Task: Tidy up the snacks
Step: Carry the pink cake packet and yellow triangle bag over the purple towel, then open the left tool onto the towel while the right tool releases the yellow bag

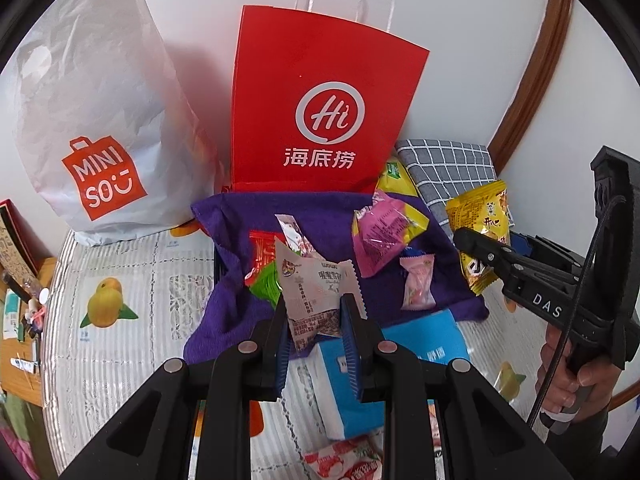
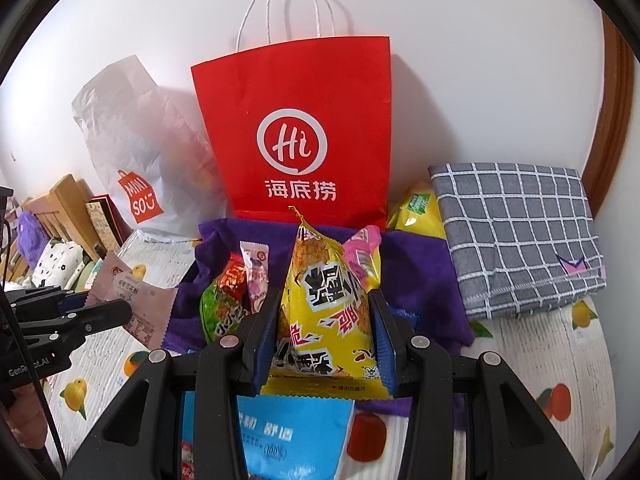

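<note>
Pale pink and papery, the snack packet (image 1: 320, 300) sits pinched between the blue pads of the left claw (image 1: 314, 332), which is nearly closed on its lower half; the packet stands on end, its long axis running up and away from the claw, its serrated top edge tipped toward the red paper bag (image 1: 320, 104). The yellow snack bag (image 2: 324, 320) is clamped the same way in the right claw (image 2: 326, 340), whose jaws stand a little wider and press on both sides of its puffed body; its long axis also runs upright, the crimped tip pointing up at the red paper bag's base. Both are held off the surface, above a purple cloth (image 1: 236, 304) that carries loose snacks: a green and red packet (image 2: 222, 308), a pink wrapper (image 1: 378, 236) and a small pink candy (image 1: 418, 284). A blue packet (image 2: 292, 432) lies just below the claws. Left of the red paper bag stands a white Miniso bag (image 1: 92, 120); to its right lies a folded grey checked cloth (image 2: 516, 236). All rest on a fruit-printed bed cover (image 1: 120, 280). A hand (image 1: 572, 380) grips the right claw's handle.
</note>
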`<control>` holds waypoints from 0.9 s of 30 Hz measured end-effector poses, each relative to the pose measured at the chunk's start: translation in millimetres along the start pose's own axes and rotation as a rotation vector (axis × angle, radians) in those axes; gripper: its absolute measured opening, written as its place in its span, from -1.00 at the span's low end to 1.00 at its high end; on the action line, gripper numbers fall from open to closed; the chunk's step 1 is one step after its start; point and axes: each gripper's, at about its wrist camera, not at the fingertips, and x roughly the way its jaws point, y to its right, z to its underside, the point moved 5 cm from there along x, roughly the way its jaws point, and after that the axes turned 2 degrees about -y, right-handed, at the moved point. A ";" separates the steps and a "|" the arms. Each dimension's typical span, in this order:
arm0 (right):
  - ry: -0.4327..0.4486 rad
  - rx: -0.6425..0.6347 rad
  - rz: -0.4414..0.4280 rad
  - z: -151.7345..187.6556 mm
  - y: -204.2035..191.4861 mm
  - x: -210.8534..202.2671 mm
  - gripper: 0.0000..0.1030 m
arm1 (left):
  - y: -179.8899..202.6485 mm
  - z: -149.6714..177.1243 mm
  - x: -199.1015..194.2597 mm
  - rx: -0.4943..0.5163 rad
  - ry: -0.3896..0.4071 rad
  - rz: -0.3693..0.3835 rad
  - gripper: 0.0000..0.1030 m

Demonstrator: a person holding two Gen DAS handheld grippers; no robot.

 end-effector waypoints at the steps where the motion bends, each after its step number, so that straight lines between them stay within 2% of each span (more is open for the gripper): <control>1: -0.001 -0.004 -0.002 -1.3 -0.9 1.9 -0.18 | -0.8 -1.5 1.9 -0.005 -0.002 0.003 -0.57; 17: -0.002 -0.042 -0.015 -18.4 -1.7 31.1 -0.18 | -16.1 -22.4 26.7 -0.029 -0.014 0.000 -0.57; 27: -0.011 -0.023 0.003 -21.2 17.8 41.1 -0.18 | -29.2 -26.8 47.3 -0.049 -0.031 -0.007 -0.57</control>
